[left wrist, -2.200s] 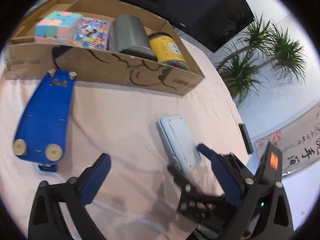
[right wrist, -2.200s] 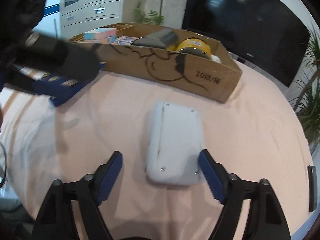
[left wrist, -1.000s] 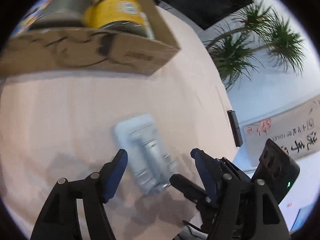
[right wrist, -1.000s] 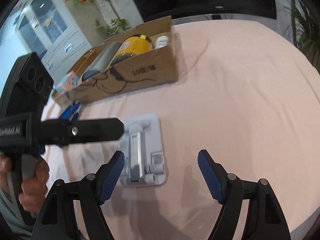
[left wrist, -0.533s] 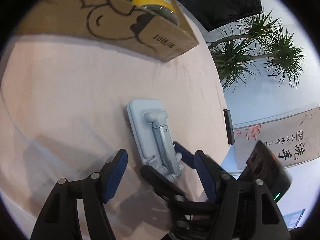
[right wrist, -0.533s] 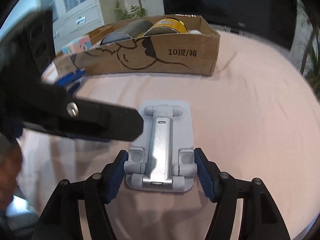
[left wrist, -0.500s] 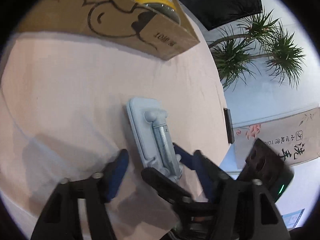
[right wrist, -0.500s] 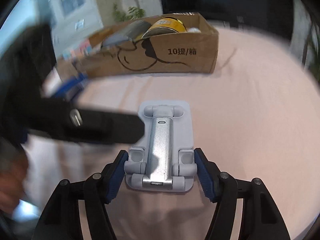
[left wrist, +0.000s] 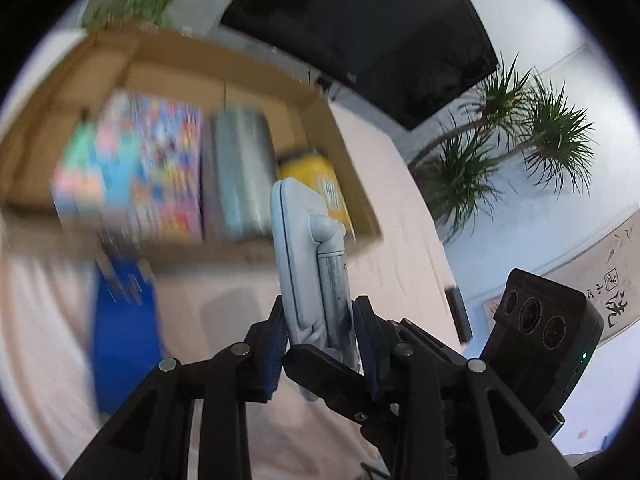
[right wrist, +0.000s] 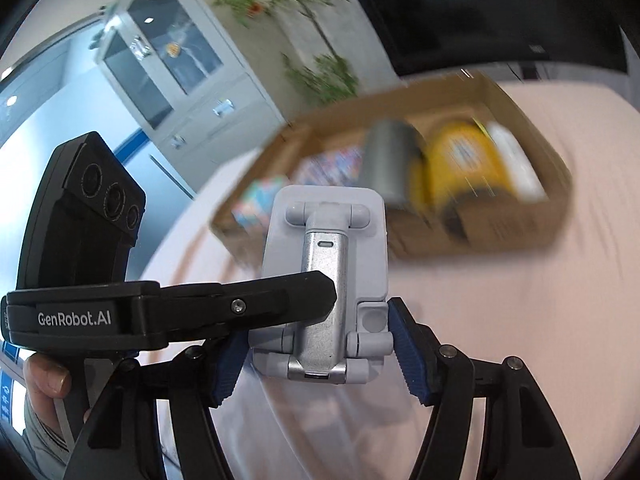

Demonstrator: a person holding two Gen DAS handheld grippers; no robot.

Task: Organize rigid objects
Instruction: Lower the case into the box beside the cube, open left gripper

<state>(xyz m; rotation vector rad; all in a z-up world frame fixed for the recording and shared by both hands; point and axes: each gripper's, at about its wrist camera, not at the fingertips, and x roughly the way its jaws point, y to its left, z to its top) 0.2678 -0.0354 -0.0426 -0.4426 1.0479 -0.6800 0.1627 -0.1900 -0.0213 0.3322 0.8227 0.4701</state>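
A grey folding phone stand (left wrist: 308, 264) hangs above the pink tablecloth, held from two sides. My left gripper (left wrist: 320, 340) has its jaws closing on the stand's thin edges, and the blue pads (left wrist: 276, 344) press on it. My right gripper (right wrist: 318, 356) is shut across the width of the stand (right wrist: 326, 240) at its hinged end. One black left finger (right wrist: 240, 308) crosses in front of the stand in the right wrist view. Beyond it lies the open cardboard box (right wrist: 500, 224), blurred.
The box (left wrist: 256, 92) holds a pastel cube, a colourful pack, a grey cylinder (left wrist: 240, 176) and a yellow can (right wrist: 464, 168). A blue flat object (left wrist: 124, 320) lies on the cloth in front of it. A black slab (left wrist: 456, 312) sits near the table's right edge.
The stand has come up off the cloth with both grippers on it and moved toward the box. The left jaws have narrowed onto its edges.
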